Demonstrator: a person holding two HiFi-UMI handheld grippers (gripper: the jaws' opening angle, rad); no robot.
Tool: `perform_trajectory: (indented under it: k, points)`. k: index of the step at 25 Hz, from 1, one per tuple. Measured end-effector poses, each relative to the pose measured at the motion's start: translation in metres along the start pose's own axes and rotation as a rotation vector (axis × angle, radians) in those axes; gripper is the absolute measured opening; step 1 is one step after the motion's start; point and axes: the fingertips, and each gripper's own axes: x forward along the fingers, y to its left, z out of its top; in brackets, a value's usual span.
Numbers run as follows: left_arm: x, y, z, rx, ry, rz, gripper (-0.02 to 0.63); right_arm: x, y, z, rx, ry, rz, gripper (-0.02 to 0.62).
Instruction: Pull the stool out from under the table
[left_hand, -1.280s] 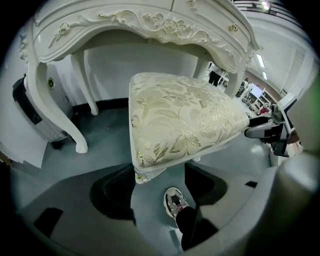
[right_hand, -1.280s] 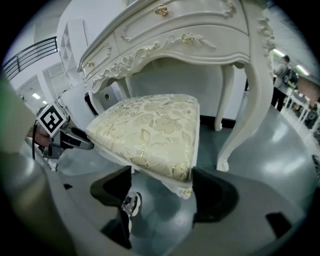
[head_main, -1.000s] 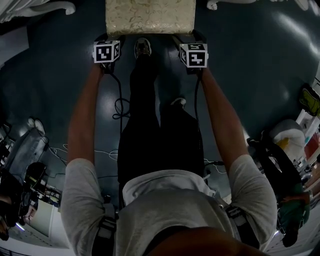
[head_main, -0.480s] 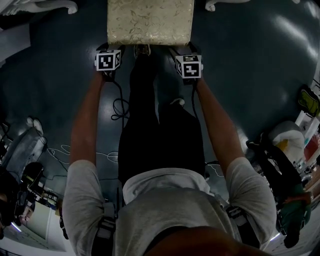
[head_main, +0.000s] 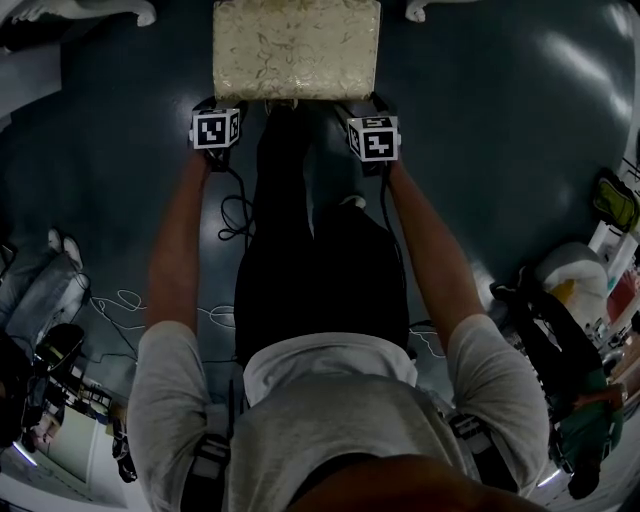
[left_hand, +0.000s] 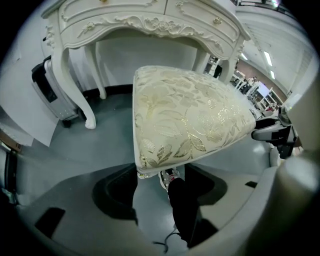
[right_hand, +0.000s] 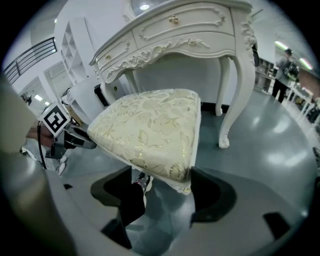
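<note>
**Both grippers pinching the stool's near corners**

In the head view the person's legs (head_main: 300, 250) are filling the middle, and the marker cubes are covering the jaw tips, so the grip is showing only in the gripper views. The stool's (head_main: 296, 50) legs are hiding under its gold-patterned seat, and the top edge is cutting off its far side.

The left gripper (left_hand: 162, 185) is closing its jaws on the seat's 7 o'clock corner, with a shoe (left_hand: 167, 177) showing just below that corner. The right gripper (right_hand: 162, 192) is clamping the 5 o'clock corner in the same way.

The stool is sitting at 12 o'clock from the person, between the two grippers. The white carved table (right_hand: 175, 35) is standing beyond it at 12 o'clock, and the seat is lying clear of the tabletop.
</note>
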Motion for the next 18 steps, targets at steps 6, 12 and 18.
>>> perform_trajectory:
  k: [6,12,18]
  points:
    - [-0.027,-0.010,-0.024,-0.110,-0.032,0.120,0.209,-0.049,0.023,-0.002,-0.094,-0.029,0.031,0.308]
    - [-0.094,-0.091,-0.010,-0.042,-0.160,0.098,0.029,-0.132,0.023,0.008,-0.018,-0.141,-0.013,0.035]
    - [-0.230,-0.179,0.050,-0.033,-0.439,0.088,0.015,-0.260,0.049,0.073,-0.109,-0.392,-0.032,0.015]
